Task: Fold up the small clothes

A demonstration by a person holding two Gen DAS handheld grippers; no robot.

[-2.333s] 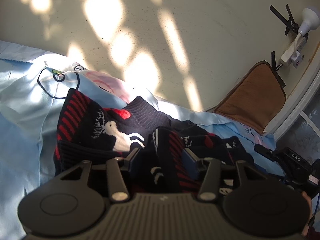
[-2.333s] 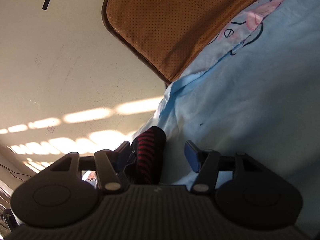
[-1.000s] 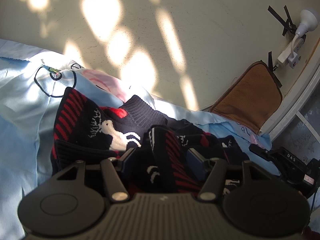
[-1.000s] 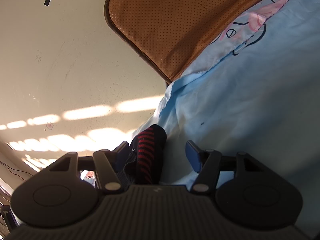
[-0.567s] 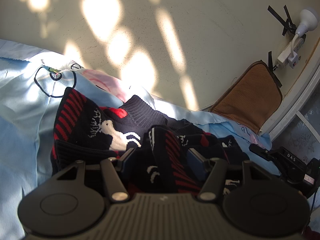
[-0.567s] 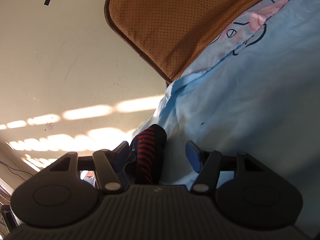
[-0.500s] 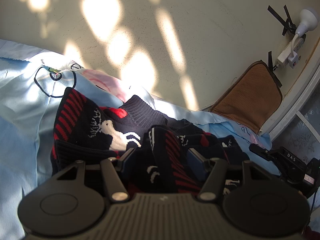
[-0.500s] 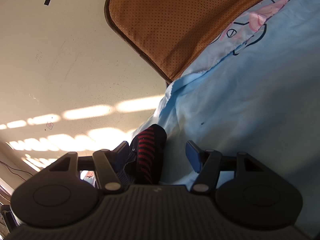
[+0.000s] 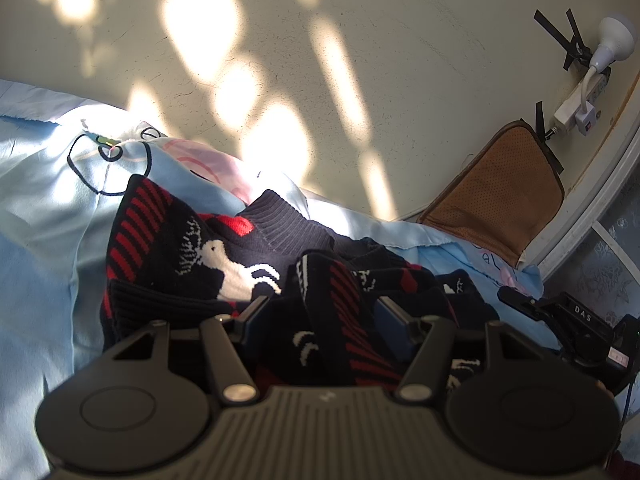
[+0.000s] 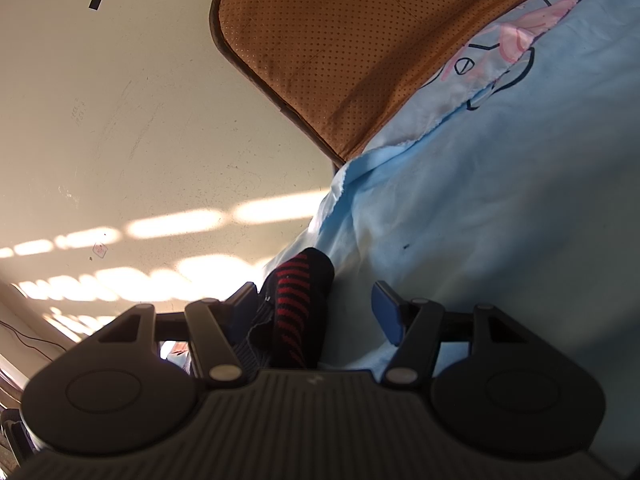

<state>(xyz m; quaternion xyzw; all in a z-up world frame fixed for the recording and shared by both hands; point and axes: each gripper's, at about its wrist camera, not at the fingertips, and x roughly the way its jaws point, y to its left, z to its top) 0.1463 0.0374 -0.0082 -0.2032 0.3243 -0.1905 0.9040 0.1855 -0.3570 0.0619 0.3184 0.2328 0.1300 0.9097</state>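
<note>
A small dark knit sweater [image 9: 208,256] with red stripes and a white reindeer lies crumpled on a light blue sheet [image 9: 44,208]. My left gripper [image 9: 320,312] is open, with a raised fold of the sweater [image 9: 332,320] standing between its jaws. My right gripper [image 10: 316,304] is open too; a red-striped part of the sweater [image 10: 296,300] lies between its jaws, against the left one. The right gripper also shows at the right edge of the left wrist view [image 9: 560,316].
A cream wall [image 9: 320,60] rises behind the bed. A brown perforated cushion [image 10: 352,48] leans on it by the sheet's edge. A power strip with a white lamp [image 9: 588,80] hangs on the wall. A window frame [image 9: 600,208] is at the right.
Almost nothing has moved in the last second. Earlier the left gripper shifted slightly, so the sweater and wall sit a little differently in its view.
</note>
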